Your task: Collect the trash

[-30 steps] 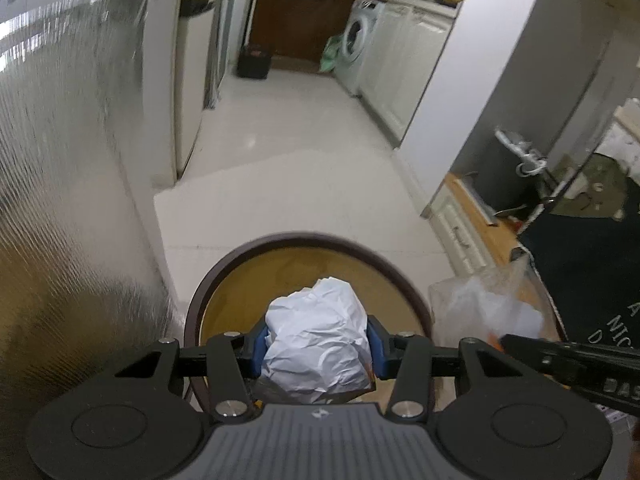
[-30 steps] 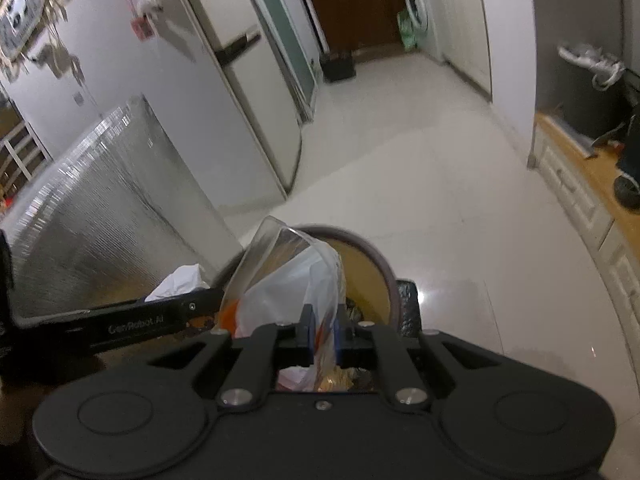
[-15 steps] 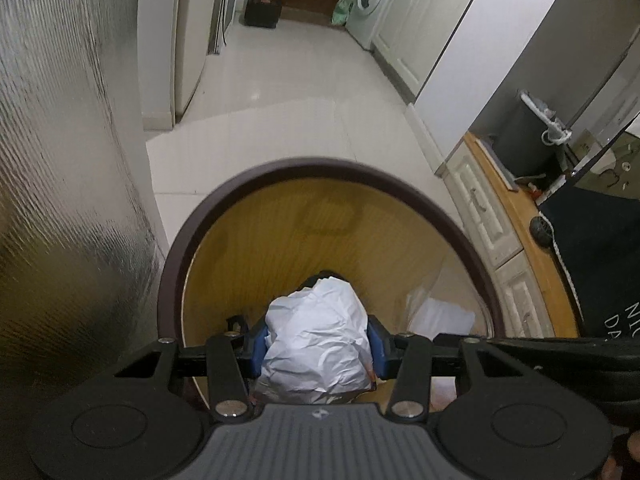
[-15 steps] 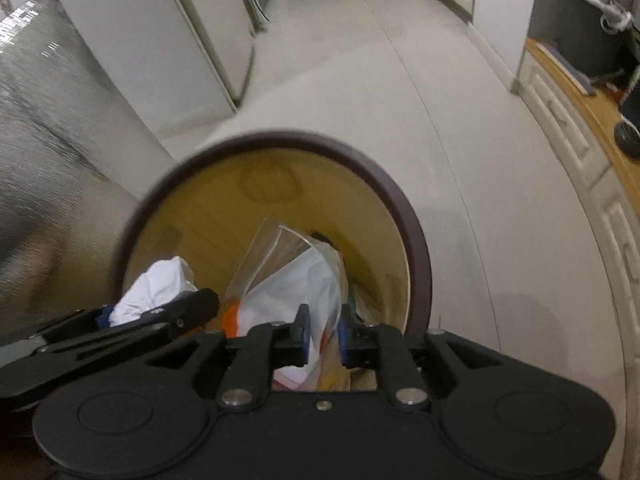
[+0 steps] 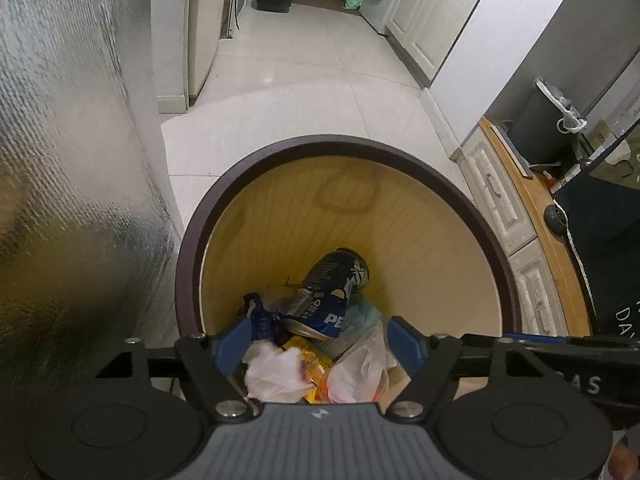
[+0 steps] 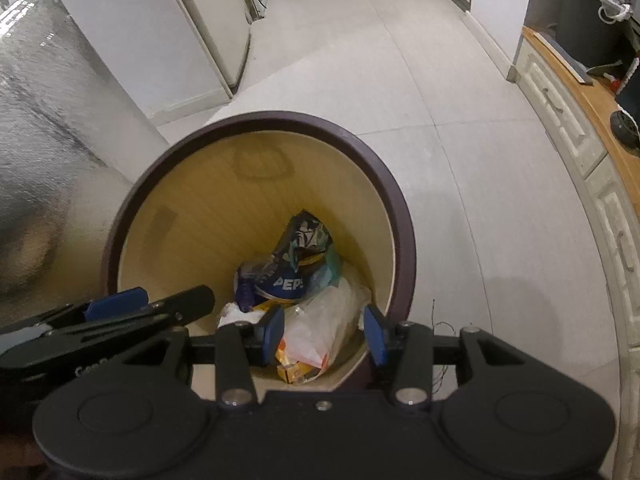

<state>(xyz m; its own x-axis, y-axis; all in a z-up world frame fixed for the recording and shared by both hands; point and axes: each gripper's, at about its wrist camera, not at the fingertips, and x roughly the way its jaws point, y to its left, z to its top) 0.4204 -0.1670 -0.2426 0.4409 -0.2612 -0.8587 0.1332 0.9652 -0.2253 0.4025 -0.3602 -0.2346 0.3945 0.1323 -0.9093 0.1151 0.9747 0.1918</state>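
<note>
**Both loads dropped into the bin**

Fingers (image 5: 236, 344) of the left gripper (image 5: 320, 344) and the right gripper (image 6: 324, 332) have just been opening, nothing clasped between them. The white paper wad (image 5: 276, 372) and plastic bag (image 6: 320, 328) lie below in the trash bin (image 5: 344, 144) (among a Pepsi can (image 6: 286, 284)). Release looks done; next, lift clear.

Left gripper (image 5: 320, 344): pitched steeply downward, jaws just opened wide, nothing pressed between the blue pads. Right gripper (image 6: 325, 332): close beside it, same downward pitch, jaws just parted, pads clear of any load.
</note>
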